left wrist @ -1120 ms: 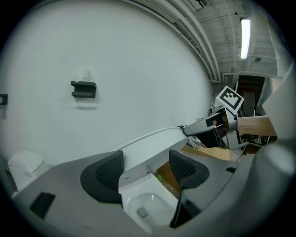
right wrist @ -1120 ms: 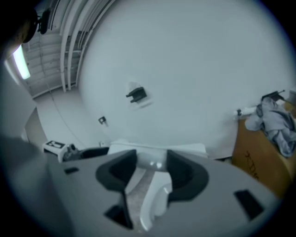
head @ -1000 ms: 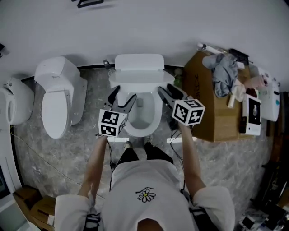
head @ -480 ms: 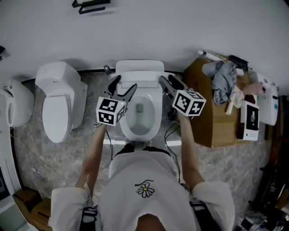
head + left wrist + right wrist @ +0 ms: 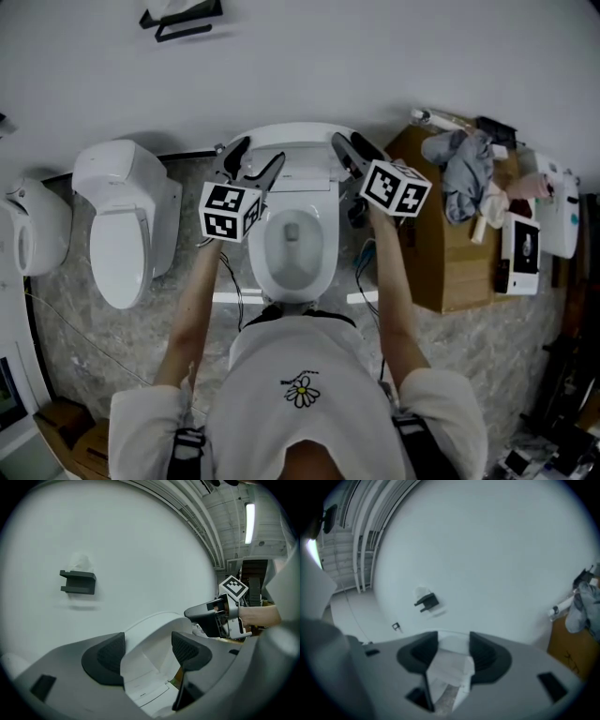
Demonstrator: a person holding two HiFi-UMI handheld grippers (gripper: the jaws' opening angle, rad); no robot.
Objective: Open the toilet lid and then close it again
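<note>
White lid (image 5: 300, 156) (raised) stands between left gripper (image 5: 256, 154) and right gripper (image 5: 350, 142).

The person wears a white short-sleeved T-shirt (image 5: 300, 361) with a small daisy print (image 5: 302, 394) on the chest and dark straps (image 5: 190, 441) below the shoulders. The left gripper (image 5: 258, 152) and right gripper (image 5: 349, 142) are grey, each with a black-and-white marker cube (image 5: 230, 211) and dark ribbed pads (image 5: 105, 656).

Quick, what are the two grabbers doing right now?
Left gripper: open, jaws around the lid edge.
Right gripper: open, jaws around the lid's other edge.
</note>
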